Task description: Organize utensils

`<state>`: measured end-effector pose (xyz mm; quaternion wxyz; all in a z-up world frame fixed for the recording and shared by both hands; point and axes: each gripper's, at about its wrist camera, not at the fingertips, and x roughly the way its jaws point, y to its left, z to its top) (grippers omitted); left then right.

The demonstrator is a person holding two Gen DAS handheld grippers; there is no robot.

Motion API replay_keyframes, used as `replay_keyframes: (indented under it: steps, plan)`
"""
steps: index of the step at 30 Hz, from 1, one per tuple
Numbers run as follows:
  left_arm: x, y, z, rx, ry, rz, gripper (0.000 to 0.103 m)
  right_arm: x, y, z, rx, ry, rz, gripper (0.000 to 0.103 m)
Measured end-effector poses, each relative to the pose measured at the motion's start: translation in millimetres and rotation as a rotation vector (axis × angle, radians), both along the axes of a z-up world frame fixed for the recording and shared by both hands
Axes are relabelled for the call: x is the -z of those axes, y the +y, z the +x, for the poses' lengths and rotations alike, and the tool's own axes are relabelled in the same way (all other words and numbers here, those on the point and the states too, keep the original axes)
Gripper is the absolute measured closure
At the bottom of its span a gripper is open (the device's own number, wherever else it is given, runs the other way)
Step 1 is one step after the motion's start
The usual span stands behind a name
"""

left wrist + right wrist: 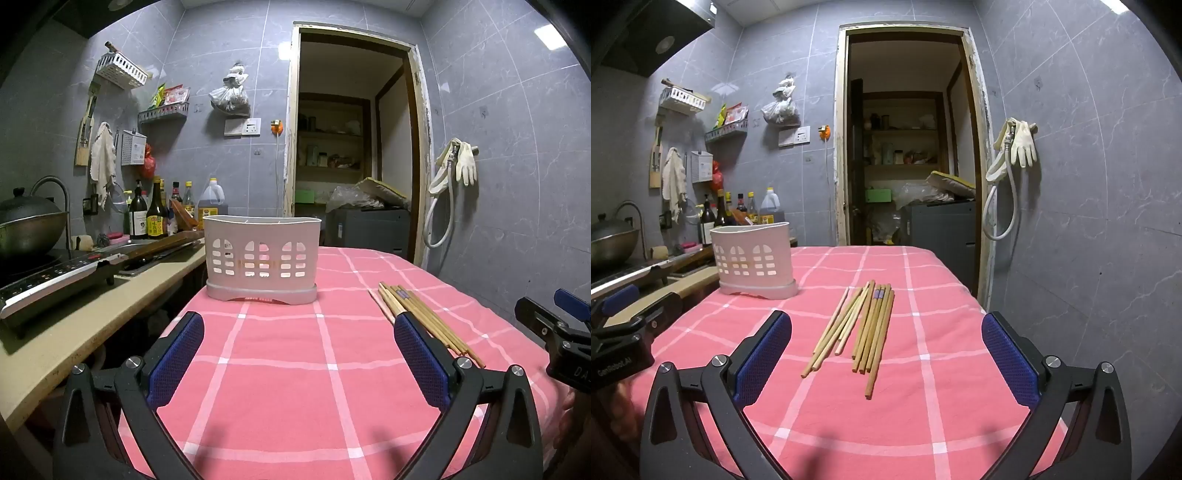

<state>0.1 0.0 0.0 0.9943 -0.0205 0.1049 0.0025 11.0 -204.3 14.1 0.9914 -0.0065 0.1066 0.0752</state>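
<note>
Several wooden chopsticks [866, 325] lie loose in a bunch on the pink checked tablecloth [923, 387], straight ahead of my right gripper [886, 354], which is open and empty above the cloth. A white slotted utensil holder [261, 258] stands upright at the table's far left corner, straight ahead of my left gripper [299, 354], which is open and empty. The chopsticks also show in the left wrist view [424, 321], partly behind the right finger. The holder also shows in the right wrist view [755, 260], far left.
A kitchen counter [74, 325] runs along the table's left side with an induction cooker [55, 280], a wok [26, 229] and sauce bottles [155, 214]. An open doorway [908, 147] lies beyond the table. A tiled wall [1089, 221] with hanging gloves stands to the right.
</note>
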Motion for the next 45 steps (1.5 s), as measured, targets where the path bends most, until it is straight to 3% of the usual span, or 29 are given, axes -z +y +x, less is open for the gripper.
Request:
replay_keyframes:
  steps: [45]
  plan:
    - [5.2, -2.1, 9.5, 0.004, 0.009, 0.002, 0.002, 3.2, 1.0, 1.3, -0.001, 0.006, 0.008, 0.0]
